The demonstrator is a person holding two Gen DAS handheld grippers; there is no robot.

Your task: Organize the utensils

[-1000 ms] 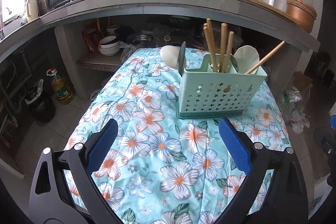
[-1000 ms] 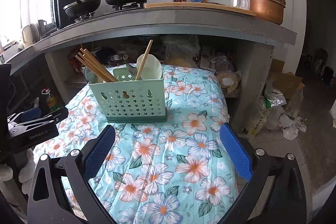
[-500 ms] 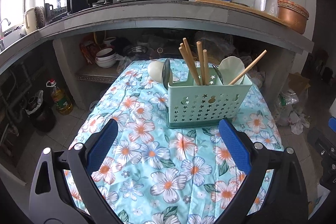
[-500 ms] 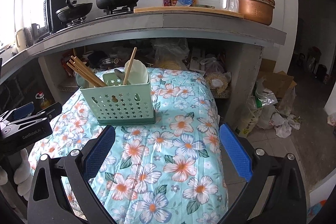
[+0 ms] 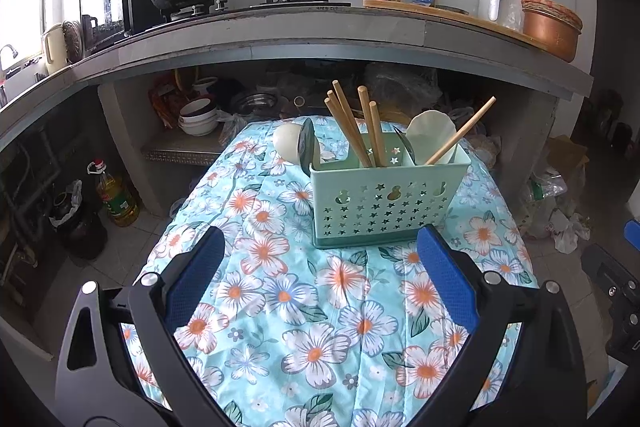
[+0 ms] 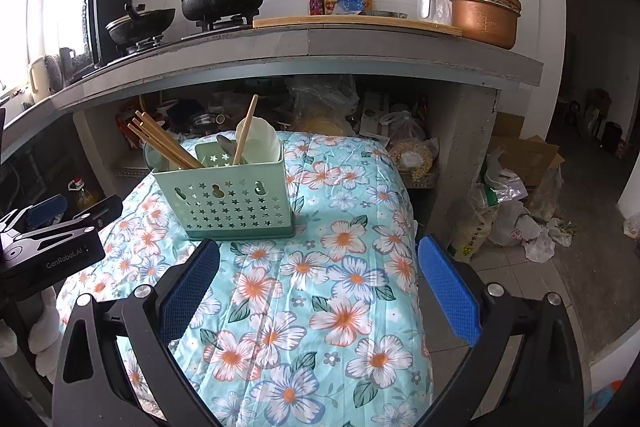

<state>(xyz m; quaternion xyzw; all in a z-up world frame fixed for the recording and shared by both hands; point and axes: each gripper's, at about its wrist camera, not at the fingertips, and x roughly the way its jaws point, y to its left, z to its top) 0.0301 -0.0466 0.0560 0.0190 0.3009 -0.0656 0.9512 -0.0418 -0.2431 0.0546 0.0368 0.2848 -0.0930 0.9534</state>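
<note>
Through the left wrist view, I am holding my left hand-held gripper (image 5: 318, 257) spread wide and empty above the flowered cloth on the desk (image 5: 280, 327). The green caddy (image 5: 386, 201) is standing upright just ahead, toward the far end of the desk, with a bundle of wooden chopsticks (image 5: 352, 129) leaning in its left compartment and one stray chopstick (image 5: 460, 133) slanting out of the right one beside a pale spoon (image 5: 430, 131). I am judging the chopsticks as light, stiff and smooth, so I would be pinching them across the shaft near the upper part, where they stand free of the rim. A dark ladle (image 5: 307, 147) and a white spoon (image 5: 286, 143) are sitting behind the caddy's left end; whether they are touching it I cannot tell.

Through the right wrist view, I am keeping my right hand-held gripper (image 6: 318, 259) equally spread, gripping nothing, with the caddy (image 6: 236, 195) just beyond its left pad. The caddy looks like thin, light plastic, likely to slide on the cloth if I am nudging it, so I would be steadying it by a side wall. The left hand-held gripper (image 6: 52, 227) is showing at the left edge.
</note>
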